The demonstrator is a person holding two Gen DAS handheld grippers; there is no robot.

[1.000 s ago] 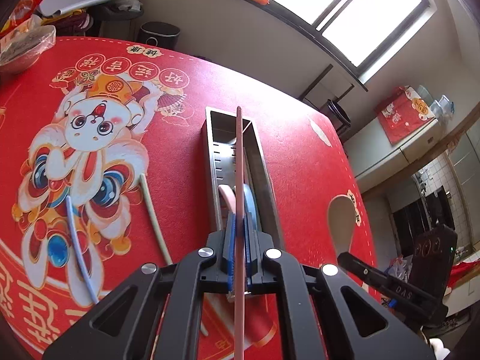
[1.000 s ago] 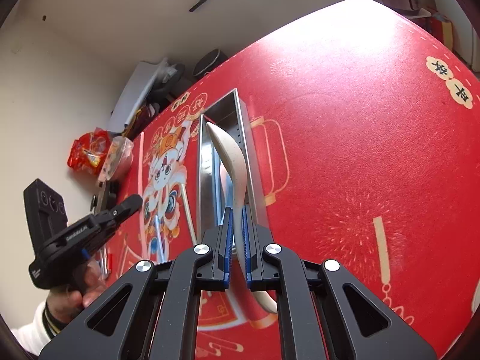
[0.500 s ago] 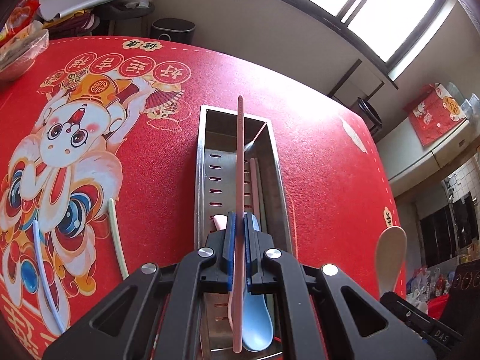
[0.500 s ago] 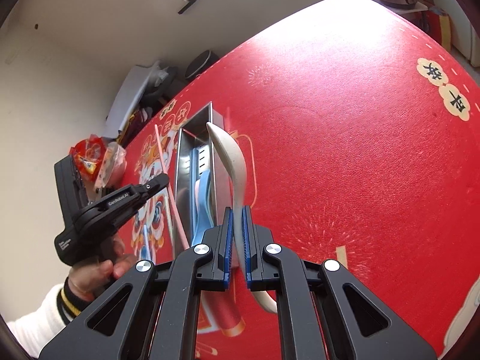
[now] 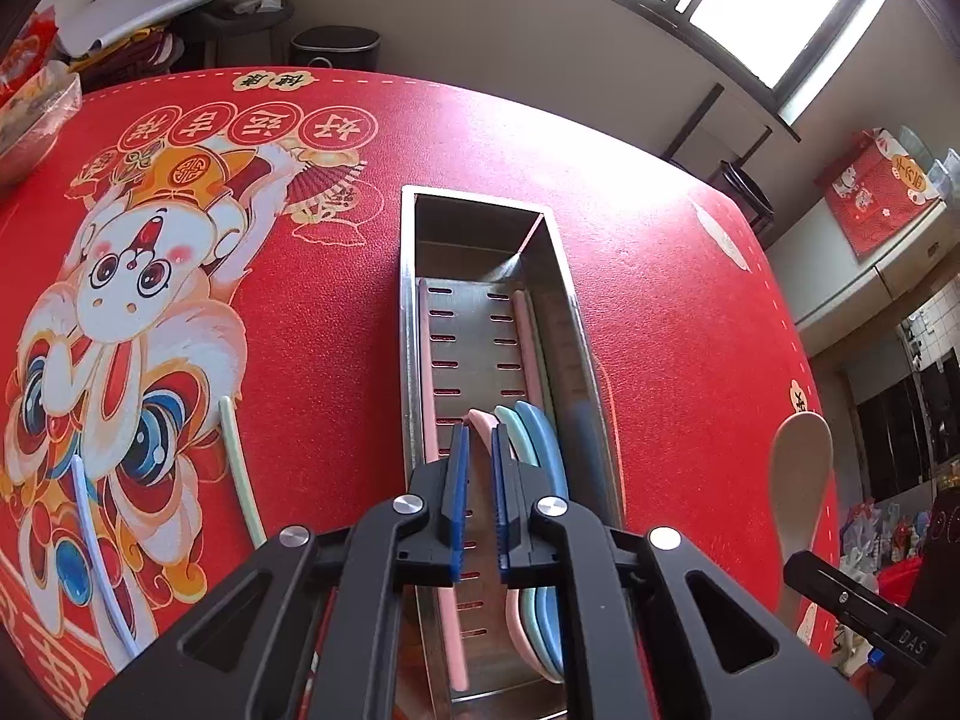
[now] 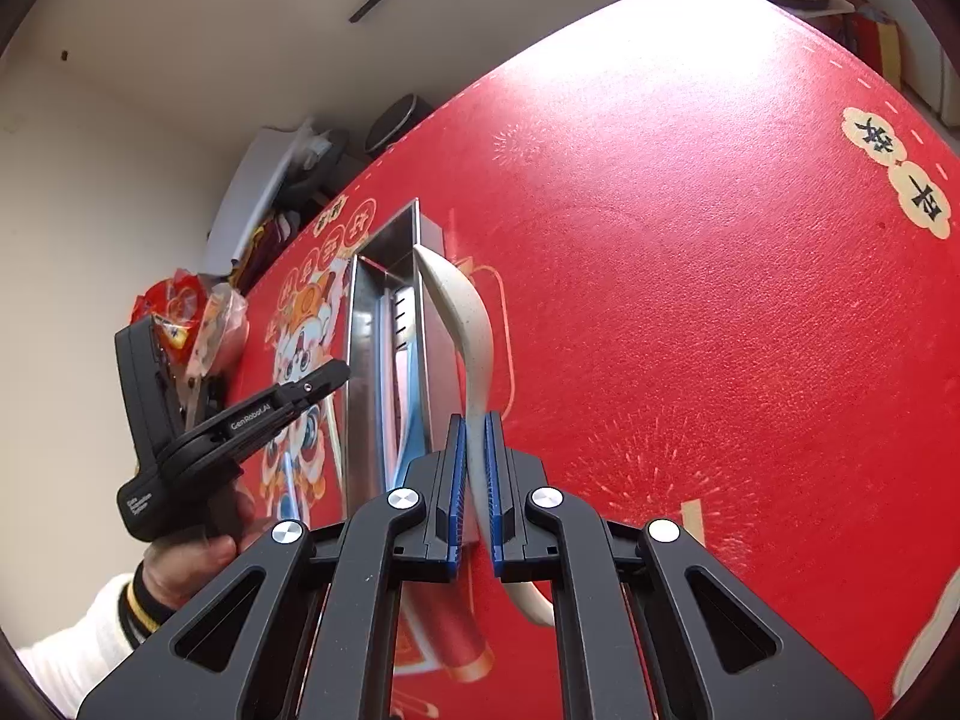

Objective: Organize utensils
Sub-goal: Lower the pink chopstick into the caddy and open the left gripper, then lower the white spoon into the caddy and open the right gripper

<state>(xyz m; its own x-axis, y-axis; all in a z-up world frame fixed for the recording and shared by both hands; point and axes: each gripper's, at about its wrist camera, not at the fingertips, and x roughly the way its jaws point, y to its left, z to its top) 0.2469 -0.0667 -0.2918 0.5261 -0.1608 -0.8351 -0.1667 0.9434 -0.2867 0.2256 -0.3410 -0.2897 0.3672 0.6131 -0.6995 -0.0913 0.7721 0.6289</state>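
Note:
A long steel tray (image 5: 408, 300) lies on the red tablecloth. It holds two pink chopsticks, one along its left wall (image 5: 433, 408) and one on the right (image 5: 528, 336), plus pink, green and blue spoons (image 5: 540, 438). My left gripper (image 5: 478, 438) hovers over the tray's near end; its jaws are opening and nothing is pressed between them. My right gripper (image 6: 474, 426) is shut on a beige speckled spoon (image 6: 474, 336), held just right of the tray (image 6: 360, 324). A green chopstick (image 5: 240, 468) and a light blue chopstick (image 5: 96, 540) lie on the cloth left of the tray.
A clear container (image 5: 36, 114) sits at the table's far left edge, with snack bags (image 6: 180, 306) near it. A dark bin (image 5: 336, 48) stands beyond the table. A person's hand (image 6: 186, 564) grips the left tool. Bare red cloth (image 6: 720, 300) stretches right of the tray.
My left gripper came forward and down over the tray, parted its jaws and let go of the pink chopstick, which now lies along the tray's left wall. The right gripper still holds the spoon.

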